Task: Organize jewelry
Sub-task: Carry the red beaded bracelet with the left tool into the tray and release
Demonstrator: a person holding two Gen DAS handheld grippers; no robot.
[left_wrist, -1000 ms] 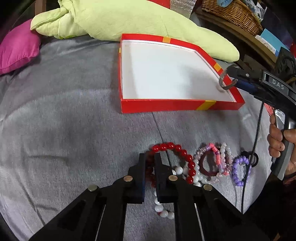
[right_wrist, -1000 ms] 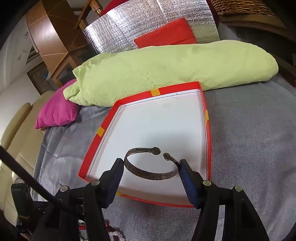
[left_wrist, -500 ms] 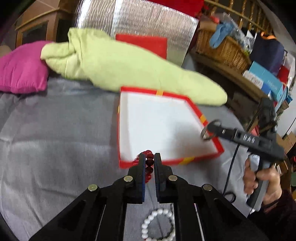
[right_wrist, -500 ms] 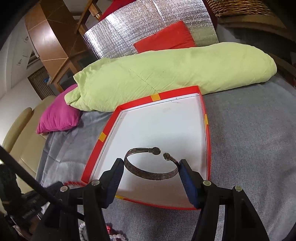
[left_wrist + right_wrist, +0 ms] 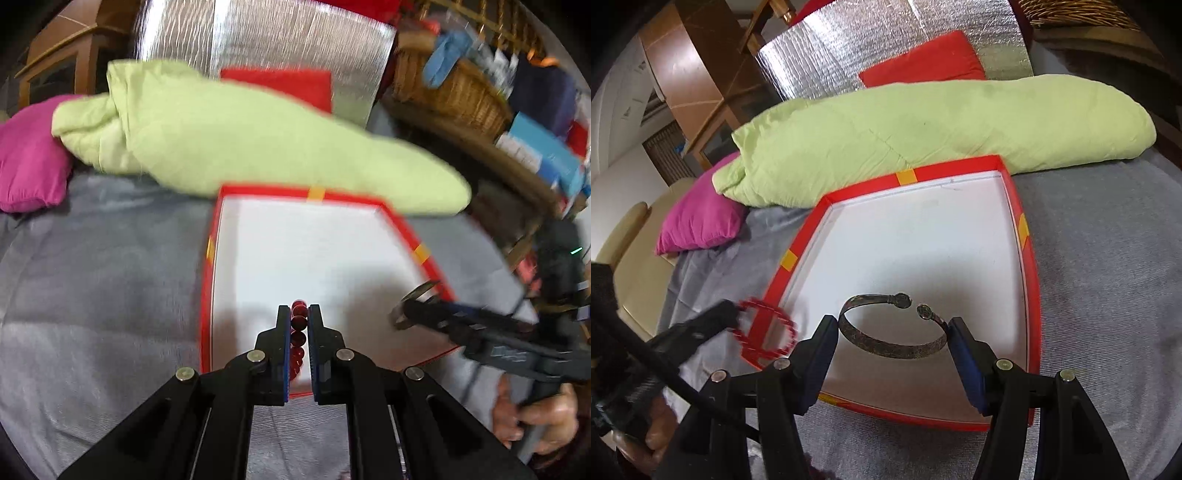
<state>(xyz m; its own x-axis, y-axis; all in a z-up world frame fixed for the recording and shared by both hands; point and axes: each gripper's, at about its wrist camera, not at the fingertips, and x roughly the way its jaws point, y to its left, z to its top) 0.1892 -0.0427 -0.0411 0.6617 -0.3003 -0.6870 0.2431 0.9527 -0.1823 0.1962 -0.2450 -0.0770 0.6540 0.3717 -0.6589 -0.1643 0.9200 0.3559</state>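
A shallow red box [image 5: 209, 266] with a white floor lies on the grey bedcover. My left gripper [image 5: 298, 314] is shut on a red bead bracelet [image 5: 298, 320] and holds it over the box's near edge; the bracelet also shows blurred in the right wrist view [image 5: 764, 330]. My right gripper [image 5: 892, 332] is shut on a dark metal cuff bangle [image 5: 886, 341], held flat above the box [image 5: 1032, 306] near its front. The right gripper also shows in the left wrist view [image 5: 415, 306] by the box's right rim.
A pale green quilt [image 5: 923, 136] lies behind the box, with a pink cushion [image 5: 700, 225] to its left and a red cushion [image 5: 923, 66] against a silver foil panel. A wicker basket [image 5: 450, 92] and shelves stand at the right.
My left gripper has lifted the red bead bracelet off the bedcover and carried it forward over the box's near edge. The right gripper with the bangle has moved slightly further over the box.
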